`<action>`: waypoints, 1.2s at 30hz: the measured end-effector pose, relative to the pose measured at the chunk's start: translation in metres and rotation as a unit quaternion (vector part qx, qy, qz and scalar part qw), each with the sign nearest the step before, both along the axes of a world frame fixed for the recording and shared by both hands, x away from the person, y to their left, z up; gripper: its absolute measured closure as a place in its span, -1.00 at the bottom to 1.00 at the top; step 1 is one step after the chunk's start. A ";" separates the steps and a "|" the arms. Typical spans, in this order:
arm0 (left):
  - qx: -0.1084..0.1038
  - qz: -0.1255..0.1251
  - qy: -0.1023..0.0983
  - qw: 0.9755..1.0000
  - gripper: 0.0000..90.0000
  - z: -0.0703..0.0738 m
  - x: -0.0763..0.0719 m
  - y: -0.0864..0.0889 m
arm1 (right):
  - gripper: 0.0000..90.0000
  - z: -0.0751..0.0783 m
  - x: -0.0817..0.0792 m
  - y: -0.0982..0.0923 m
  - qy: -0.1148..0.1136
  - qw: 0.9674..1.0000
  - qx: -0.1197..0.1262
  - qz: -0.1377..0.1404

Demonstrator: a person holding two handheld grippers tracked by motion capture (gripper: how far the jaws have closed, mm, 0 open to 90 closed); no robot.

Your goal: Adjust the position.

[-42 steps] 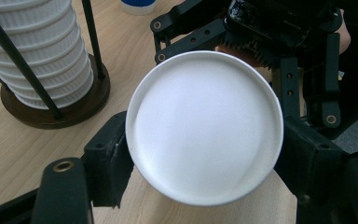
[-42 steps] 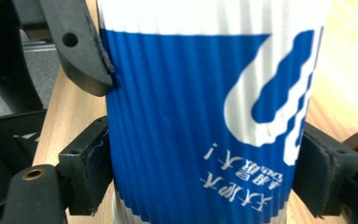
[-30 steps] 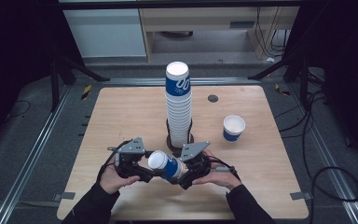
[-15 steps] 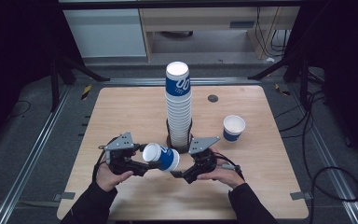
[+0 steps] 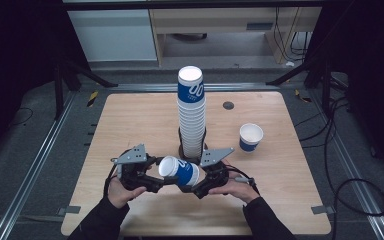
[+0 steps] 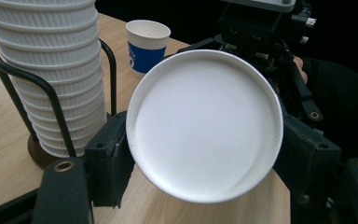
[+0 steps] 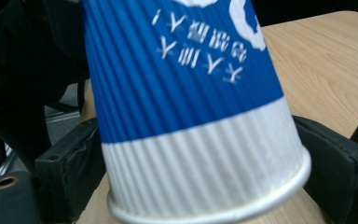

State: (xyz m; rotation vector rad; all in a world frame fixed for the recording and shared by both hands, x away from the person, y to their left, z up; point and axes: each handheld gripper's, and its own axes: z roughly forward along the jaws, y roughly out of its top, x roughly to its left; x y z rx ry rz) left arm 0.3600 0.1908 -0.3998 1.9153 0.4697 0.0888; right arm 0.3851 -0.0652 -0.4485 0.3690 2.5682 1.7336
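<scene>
Left tool and right tool are both pinching one sideways blue-and-white cup, right jaws just closing on it, just in front of the tall cup stack. Handover seemingly underway; next, one tool needs releasing. One loose cup is standing right of the stack on the surface.

Lab test rig: wooden table inside a black metal frame, floor rails, loose cables, dark surroundings, cabinets behind.
</scene>
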 end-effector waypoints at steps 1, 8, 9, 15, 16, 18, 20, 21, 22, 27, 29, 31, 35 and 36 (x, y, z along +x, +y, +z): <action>0.001 -0.001 0.000 1.000 -0.40 0.000 0.000 0.000 | -0.77 0.000 0.000 0.000 -0.001 1.000 0.000 0.000; 0.000 -0.007 0.009 1.000 -0.40 -0.001 0.001 0.000 | -0.69 -0.001 -0.001 0.000 -0.004 1.000 0.001 0.007; 0.001 -0.007 0.009 1.000 -0.40 -0.001 0.001 0.001 | -0.68 -0.001 -0.001 0.000 -0.003 1.000 0.000 0.008; 0.003 -0.005 0.013 1.000 -0.46 -0.001 0.002 0.000 | -0.66 -0.001 0.000 -0.002 0.001 1.000 -0.004 0.011; 0.005 -0.004 0.013 1.000 -0.49 -0.001 0.002 0.001 | -0.66 -0.001 0.000 -0.003 0.002 1.000 -0.006 0.011; 0.011 -0.005 0.013 1.000 -0.54 0.001 0.002 0.002 | -0.66 0.000 0.001 -0.004 0.000 1.000 -0.013 0.008; 0.018 -0.008 0.017 1.000 -0.57 0.002 0.003 0.004 | -0.66 0.000 0.002 -0.007 -0.005 1.000 -0.019 0.003; 0.024 -0.009 0.017 1.000 -0.59 0.002 0.003 0.006 | -0.66 0.000 0.002 -0.008 -0.007 1.000 -0.021 0.001; 0.030 -0.007 0.016 0.999 -0.60 0.002 0.004 0.007 | -0.66 0.000 0.002 -0.008 -0.008 1.000 -0.025 -0.001; 0.071 -0.015 0.033 0.997 -0.65 -0.003 0.008 0.008 | -0.66 -0.002 0.002 -0.008 -0.020 0.999 -0.050 -0.006; 0.090 -0.021 0.038 0.995 -0.66 -0.006 0.009 0.005 | -0.66 -0.004 0.002 -0.006 -0.024 0.998 -0.059 -0.006; 0.104 -0.024 0.042 0.993 -0.66 -0.009 0.010 0.003 | -0.66 -0.006 0.002 -0.004 -0.027 0.997 -0.069 -0.004; 0.124 -0.028 0.042 0.991 -0.67 -0.013 0.009 -0.001 | -0.67 -0.009 0.000 -0.001 -0.031 0.996 -0.082 0.002; 0.128 -0.032 0.044 0.990 -0.66 -0.013 0.009 -0.002 | -0.67 -0.009 0.000 0.000 -0.031 0.996 -0.083 0.003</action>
